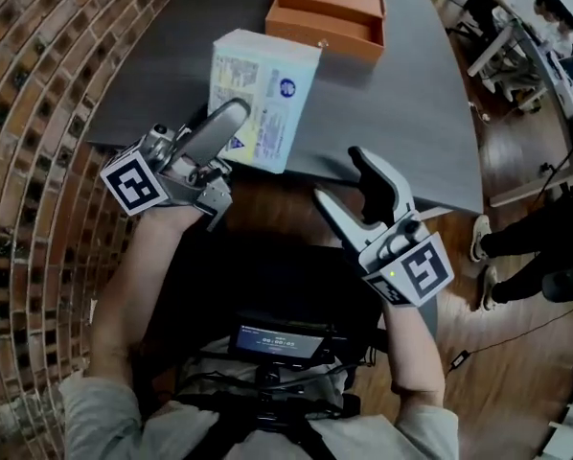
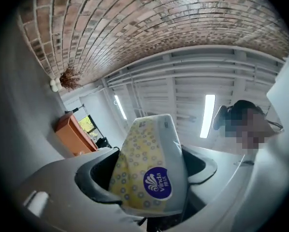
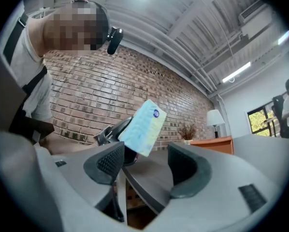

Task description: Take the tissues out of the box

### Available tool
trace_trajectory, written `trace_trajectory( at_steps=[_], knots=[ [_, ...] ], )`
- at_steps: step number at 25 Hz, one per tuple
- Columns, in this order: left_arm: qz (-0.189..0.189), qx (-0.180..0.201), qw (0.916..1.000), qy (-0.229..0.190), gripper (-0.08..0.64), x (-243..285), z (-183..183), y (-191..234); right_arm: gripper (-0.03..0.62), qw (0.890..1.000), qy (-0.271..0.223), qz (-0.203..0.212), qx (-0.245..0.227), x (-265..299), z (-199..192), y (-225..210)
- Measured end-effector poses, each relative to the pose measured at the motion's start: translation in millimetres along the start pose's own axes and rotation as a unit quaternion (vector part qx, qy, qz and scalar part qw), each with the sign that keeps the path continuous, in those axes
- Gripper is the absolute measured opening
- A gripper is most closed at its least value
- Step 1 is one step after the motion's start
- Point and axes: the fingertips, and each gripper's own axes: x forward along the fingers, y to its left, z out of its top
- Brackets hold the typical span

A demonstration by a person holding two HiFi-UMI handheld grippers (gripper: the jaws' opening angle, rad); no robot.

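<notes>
A dark grey table (image 1: 401,113) meets a brick wall (image 1: 37,113) on the left. An orange box (image 1: 327,12) sits at its far side, with bare tabletop between the box and the near edge. The left gripper (image 1: 224,123) is clamped on a soft tissue pack (image 1: 263,99), held tilted over that near edge; the pack is pale blue and yellow, dotted, with a round purple logo. The right gripper (image 1: 342,178) hangs just off the same edge, jaws apart and empty.

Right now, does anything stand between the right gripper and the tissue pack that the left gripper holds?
Nothing visible does. The right gripper, jaws apart and empty, faces the tissue pack through open air. The left gripper is shut on it, and the table edge lies below that line.
</notes>
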Motion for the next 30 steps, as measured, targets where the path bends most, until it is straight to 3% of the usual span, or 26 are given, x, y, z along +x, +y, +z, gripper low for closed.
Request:
trace_trajectory(
  at_steps=[4,9,14,21,30],
  knots=[
    [0.004,0.002,0.9997,-0.023,0.387,-39.8,-11.0,-15.8,0.296,1.000,0.009,0.009,-0.006,2.9,-6.4,10.1],
    [-0.012,-0.014,0.9966,-0.080,0.387,-75.2,-8.8,-37.5,0.296,0.999,0.022,0.027,-0.015,5.6,-11.2,23.2],
    [-0.026,-0.027,0.9942,-0.101,0.387,-97.0,-10.2,-37.9,0.296,0.999,0.013,0.032,-0.030,13.0,-12.3,30.4],
    [-0.024,-0.046,0.9948,-0.087,0.387,-115.6,-28.8,-59.2,0.296,0.998,0.028,0.056,-0.028,14.4,-22.1,68.1],
    [-0.042,-0.054,0.9942,-0.083,0.387,-104.2,-34.9,-60.2,0.295,0.996,0.041,0.064,-0.051,17.2,-22.3,66.2]
  ],
)
